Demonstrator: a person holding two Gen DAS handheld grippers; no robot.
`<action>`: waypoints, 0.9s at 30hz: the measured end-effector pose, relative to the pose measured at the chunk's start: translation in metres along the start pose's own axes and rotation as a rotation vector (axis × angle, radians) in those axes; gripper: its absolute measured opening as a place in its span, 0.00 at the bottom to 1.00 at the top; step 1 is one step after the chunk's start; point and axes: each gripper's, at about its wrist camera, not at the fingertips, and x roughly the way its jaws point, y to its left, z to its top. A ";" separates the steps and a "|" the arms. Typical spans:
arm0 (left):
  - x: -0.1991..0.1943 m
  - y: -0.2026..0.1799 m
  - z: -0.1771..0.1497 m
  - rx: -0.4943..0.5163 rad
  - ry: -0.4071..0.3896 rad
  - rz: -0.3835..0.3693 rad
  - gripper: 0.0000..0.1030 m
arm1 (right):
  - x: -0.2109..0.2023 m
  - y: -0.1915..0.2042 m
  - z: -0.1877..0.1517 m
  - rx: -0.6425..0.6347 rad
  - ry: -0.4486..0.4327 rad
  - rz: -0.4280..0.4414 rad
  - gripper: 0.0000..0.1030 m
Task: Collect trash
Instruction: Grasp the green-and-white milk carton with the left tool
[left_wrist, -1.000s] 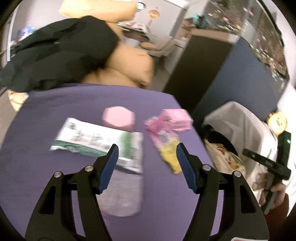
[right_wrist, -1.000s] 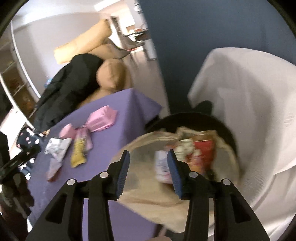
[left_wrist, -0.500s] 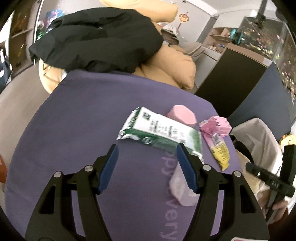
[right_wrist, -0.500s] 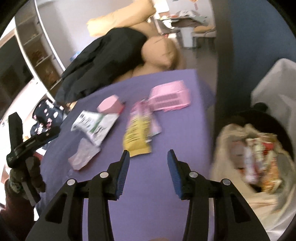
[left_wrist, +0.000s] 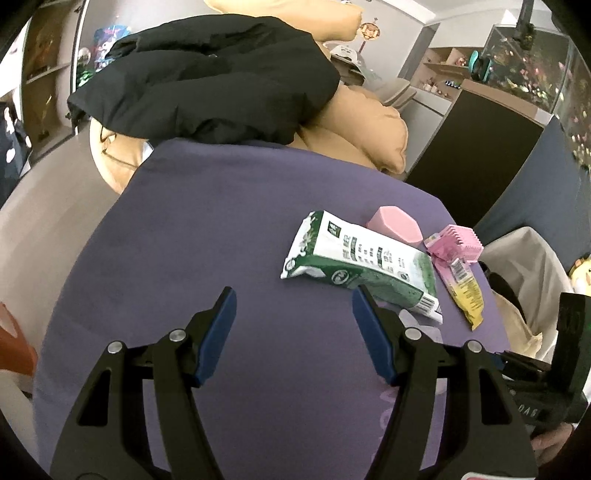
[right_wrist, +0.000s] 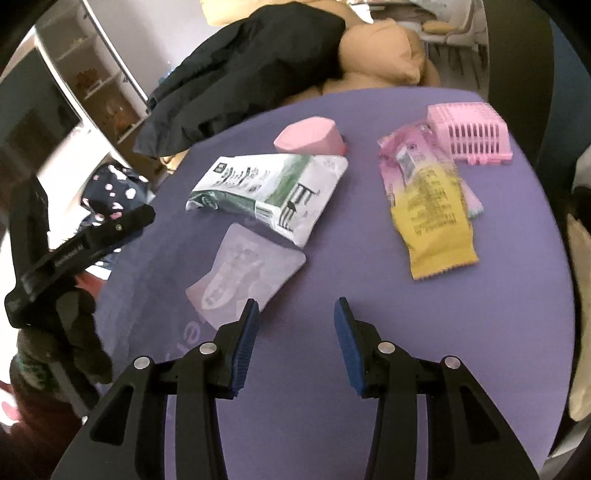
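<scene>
Purple table with four pieces of litter, described left to right as the right wrist view shows them. At far left, the left gripper appears only as a dark body beside the table edge; in its own view its blue-padded fingers are spread wide and hold nothing, hovering over bare cloth with the litter off to its right. Next, the clear plastic sachet lies flat, its near corner just ahead of the left finger of the right gripper; its long axis runs from near-left to far-right. Behind it, touching or slightly overlapping, lies the green-and-white wrapper, long axis roughly crosswise, with a pink hexagonal block at its far edge. Further right, the yellow-and-pink wrapper lies lengthwise, pointing away from the gripper, its far end against a pink slatted basket. The right gripper is also spread and empty, aimed at the bare gap between sachet and yellow wrapper. Judgement: the right gripper is the nearer to all the litter, and the sachet, just ahead and slightly left, is its closest target. The bin's pale liner stands beyond the table's right edge.
</scene>
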 end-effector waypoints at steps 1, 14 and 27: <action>0.002 0.000 0.003 0.008 -0.001 -0.008 0.60 | 0.002 0.003 0.000 -0.013 0.008 0.002 0.39; 0.085 -0.043 0.073 0.140 0.054 -0.126 0.60 | -0.010 0.003 -0.022 -0.196 0.024 -0.086 0.09; 0.054 -0.046 0.012 0.144 0.313 -0.313 0.60 | -0.074 -0.111 -0.035 0.050 -0.048 -0.134 0.10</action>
